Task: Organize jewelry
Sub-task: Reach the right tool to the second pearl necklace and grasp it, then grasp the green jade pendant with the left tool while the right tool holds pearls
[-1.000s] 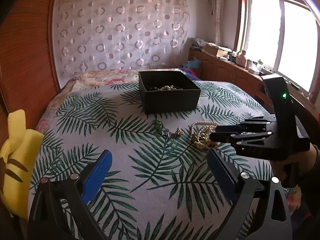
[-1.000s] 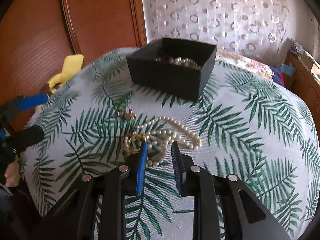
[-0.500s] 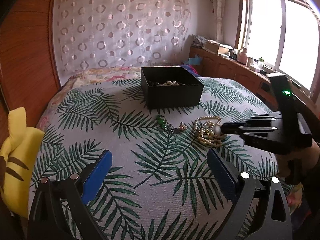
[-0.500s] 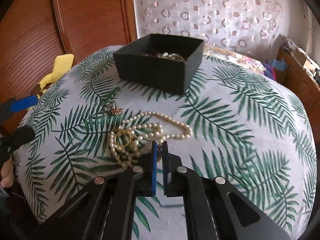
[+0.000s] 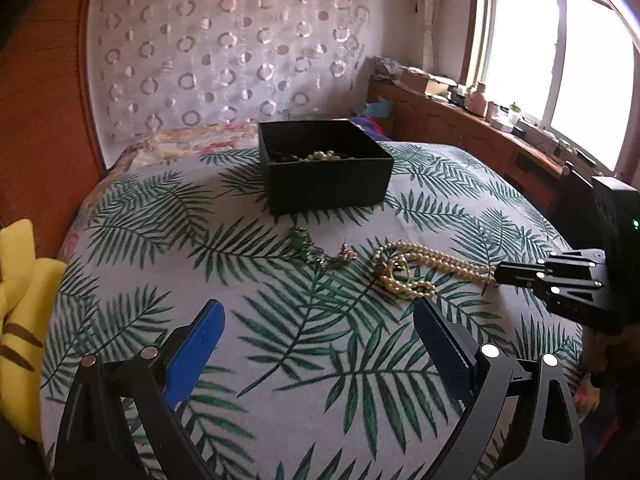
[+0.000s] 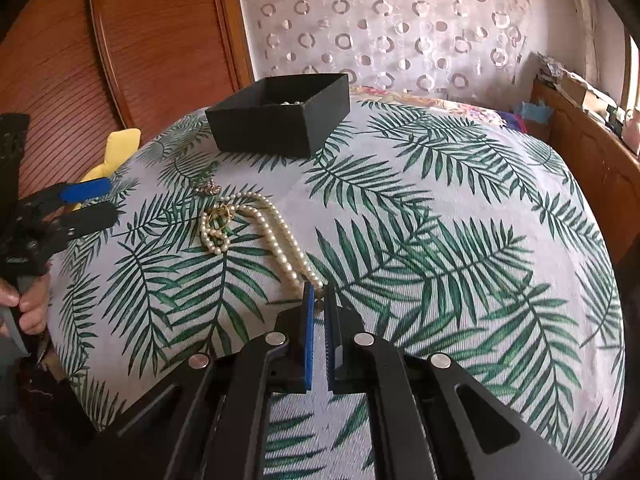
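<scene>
**Right gripper pinched on the pearl strand, left one wide open**

Right gripper (image 6: 319,300) has its blue pads nearly together, with only a sliver of gap, and the near end of the pearl necklace (image 6: 276,236) sits right between the tips. So it's clamped on the strand. From the left wrist view you can see the same thing from the side: the right gripper (image 5: 498,274) meets the end of the pearl necklace (image 5: 436,260), which runs in a fairly straight line back to a bunched coil with a gold ring-like bit in it.

Left gripper (image 5: 316,336) is spread wide, nothing between its pads, hovering over the leaf-print bedspread (image 5: 240,280) short of the jewelry. In the right wrist view it sits off at the left edge, with a hand (image 6: 28,304) on its handle.

Everything's on the bed. Just beside the pearl coil lies a small green-and-gold piece (image 5: 320,250), too small to make out properly. Behind it stands the black box (image 5: 328,178), open on top, with more pearls inside.
</scene>
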A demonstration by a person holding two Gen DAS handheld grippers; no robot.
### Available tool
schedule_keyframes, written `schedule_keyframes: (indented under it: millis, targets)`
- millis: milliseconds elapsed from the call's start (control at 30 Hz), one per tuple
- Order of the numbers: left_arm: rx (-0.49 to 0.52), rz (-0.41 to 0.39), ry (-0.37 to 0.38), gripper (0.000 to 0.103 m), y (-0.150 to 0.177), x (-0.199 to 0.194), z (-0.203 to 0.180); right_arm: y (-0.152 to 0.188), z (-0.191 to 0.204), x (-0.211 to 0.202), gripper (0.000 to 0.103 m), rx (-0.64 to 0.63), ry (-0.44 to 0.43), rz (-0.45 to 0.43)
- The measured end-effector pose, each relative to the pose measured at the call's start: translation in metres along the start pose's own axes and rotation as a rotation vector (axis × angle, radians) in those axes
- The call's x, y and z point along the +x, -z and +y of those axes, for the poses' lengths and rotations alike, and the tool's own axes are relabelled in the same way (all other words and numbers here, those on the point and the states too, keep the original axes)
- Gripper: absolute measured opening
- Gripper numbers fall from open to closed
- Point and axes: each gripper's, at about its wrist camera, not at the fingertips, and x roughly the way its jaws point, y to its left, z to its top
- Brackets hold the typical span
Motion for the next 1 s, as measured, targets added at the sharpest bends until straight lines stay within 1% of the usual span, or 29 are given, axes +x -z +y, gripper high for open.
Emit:
schedule_keyframes:
  millis: [67,100,167,267,500,567,700,867,1000]
  targets:
    - [0.009,0.024,0.009,0.073,-0.003,0.008,-0.002,0.002,0.0,-0.001,0.005,0.0,-0.003,-0.008]
    - [0.018,0.038,0.006,0.07,-0.005,0.014,-0.004,0.002,0.0,-0.001,0.005,0.001,-0.005,-0.011]
    - [0.033,0.065,0.005,0.058,-0.008,0.025,-0.006,0.003,0.0,0.0,0.005,-0.002,-0.005,-0.014]
    - [0.044,0.093,0.009,0.048,-0.012,0.037,-0.008,0.003,0.003,-0.001,0.005,-0.022,-0.002,-0.019]
    - [0.038,0.113,-0.008,0.04,-0.027,0.06,-0.002,0.004,0.003,-0.003,0.006,-0.026,-0.005,-0.035]
    - [0.029,0.116,-0.02,0.034,-0.032,0.066,0.002,0.004,0.004,-0.003,0.006,-0.028,-0.005,-0.038]
    - [0.009,0.127,-0.028,0.027,-0.044,0.078,0.011,0.004,0.005,-0.003,0.006,-0.032,-0.004,-0.042]
    - [0.012,0.152,-0.045,0.024,-0.051,0.092,0.015,0.005,0.005,-0.003,0.006,-0.035,-0.004,-0.043]
    - [0.031,0.14,-0.057,0.024,-0.052,0.094,0.015,0.005,0.005,-0.003,0.006,-0.035,-0.004,-0.042]
